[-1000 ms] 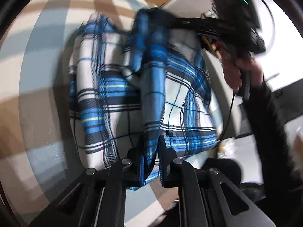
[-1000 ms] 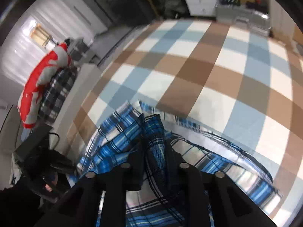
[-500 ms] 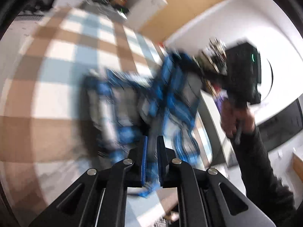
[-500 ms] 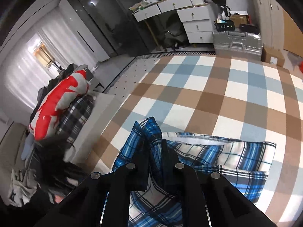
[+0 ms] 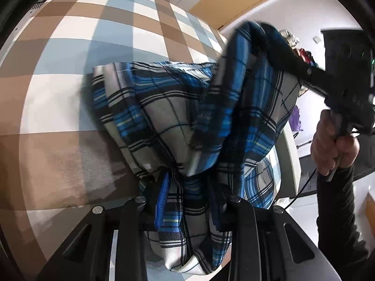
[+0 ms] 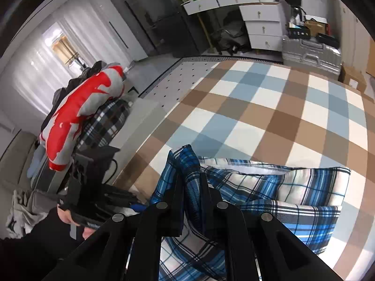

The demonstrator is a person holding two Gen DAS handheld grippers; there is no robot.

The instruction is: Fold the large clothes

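A blue, white and black plaid shirt (image 5: pixel 164 117) hangs between my two grippers above the checked tabletop (image 5: pixel 58 53). My left gripper (image 5: pixel 185 192) is shut on a bunched edge of it near me. My right gripper (image 6: pixel 191 182) is shut on another raised fold of the shirt (image 6: pixel 269 192); in the left wrist view it (image 5: pixel 276 51) holds the cloth up at the upper right. The far part of the shirt rests folded on the table.
A pile of clothes with a red and grey garment (image 6: pixel 79 110) lies on a sofa at the left. White drawers (image 6: pixel 260 18) and a silver suitcase (image 6: pixel 311 53) stand beyond the table's far edge (image 6: pixel 211 58).
Both grippers have lifted the shirt's edge and carried it across; the shirt now lies doubled on the table with the held edge raised. Both stay shut on cloth.
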